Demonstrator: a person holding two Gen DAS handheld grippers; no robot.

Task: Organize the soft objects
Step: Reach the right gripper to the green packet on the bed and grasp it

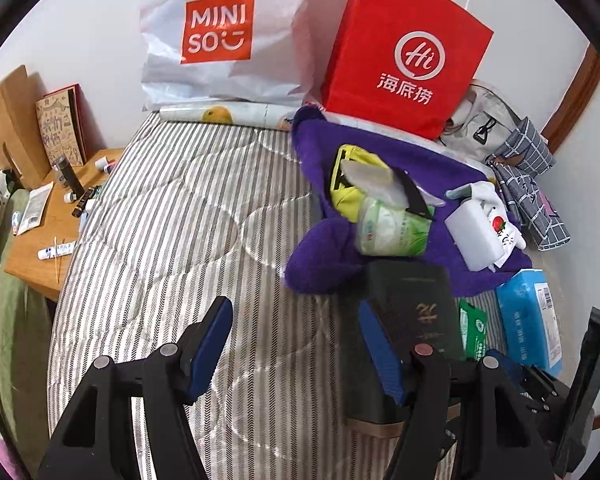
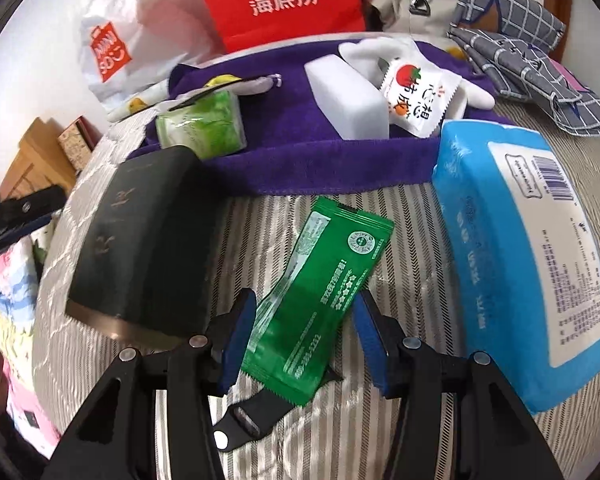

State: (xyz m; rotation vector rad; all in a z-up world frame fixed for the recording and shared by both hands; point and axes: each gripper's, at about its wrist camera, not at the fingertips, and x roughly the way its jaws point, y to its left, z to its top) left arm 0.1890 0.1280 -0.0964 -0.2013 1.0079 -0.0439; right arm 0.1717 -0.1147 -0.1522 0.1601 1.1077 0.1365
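1. Left gripper [image 1: 296, 344]: jaws apart, nothing between them, over the striped mattress [image 1: 172, 208] at lower centre.
2. Right gripper [image 2: 300, 332]: jaws apart astride the green sachet [image 2: 320, 300], pads not pressing it.
3. Purple towel [image 2: 300, 148] lies across upper centre; blue tissue pack [image 2: 512, 248] at right; black book [image 2: 140, 236] at left.

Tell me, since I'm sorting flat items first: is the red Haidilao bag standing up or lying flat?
Standing. The red bag is upright against the wall at the bed's far edge, logo facing forward, handles up.
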